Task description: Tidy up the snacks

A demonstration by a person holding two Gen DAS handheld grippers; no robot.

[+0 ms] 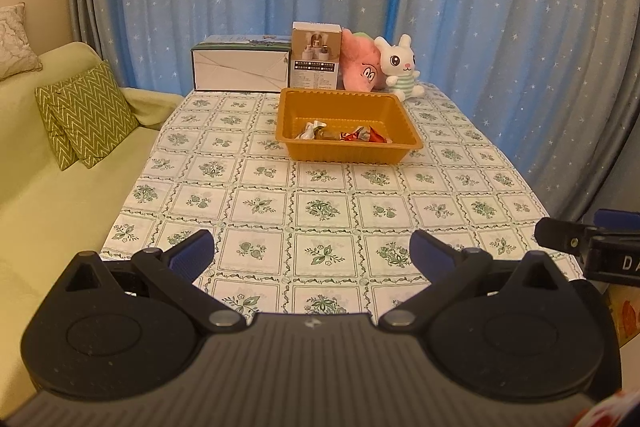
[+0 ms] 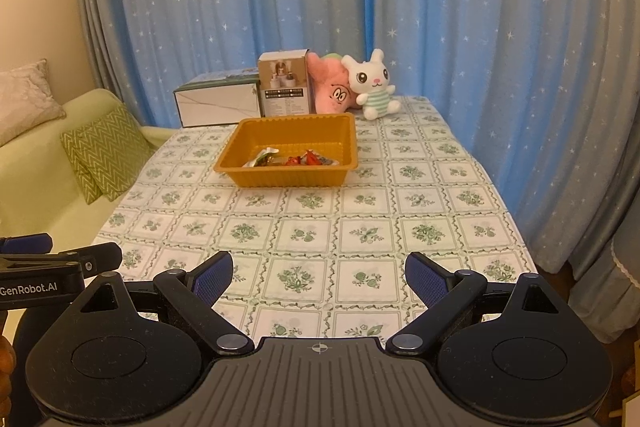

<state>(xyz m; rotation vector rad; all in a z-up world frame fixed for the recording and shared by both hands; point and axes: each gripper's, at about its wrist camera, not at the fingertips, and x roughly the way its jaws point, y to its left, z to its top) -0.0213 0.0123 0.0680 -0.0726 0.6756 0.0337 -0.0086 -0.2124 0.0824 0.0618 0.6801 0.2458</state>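
Observation:
An orange plastic tray (image 1: 304, 101) stands on the far half of the table and also shows in the right wrist view (image 2: 256, 131). Several wrapped snacks (image 1: 342, 134) lie in it (image 2: 294, 158). My left gripper (image 1: 312, 253) is open and empty above the near part of the table, well short of the tray. My right gripper (image 2: 319, 277) is open and empty too, beside the left one. The right gripper's side shows at the right edge of the left wrist view (image 1: 592, 239), and the left gripper's side shows at the left edge of the right wrist view (image 2: 60, 267).
The table has a floral checked cloth (image 1: 320, 207). Behind the tray stand a white box (image 1: 240, 67), a tall product box (image 1: 315, 57), a pink plush (image 1: 360, 67) and a white rabbit plush (image 1: 400, 67). A green sofa with cushions (image 1: 84, 115) is left; blue starred curtains (image 1: 480, 27) hang behind.

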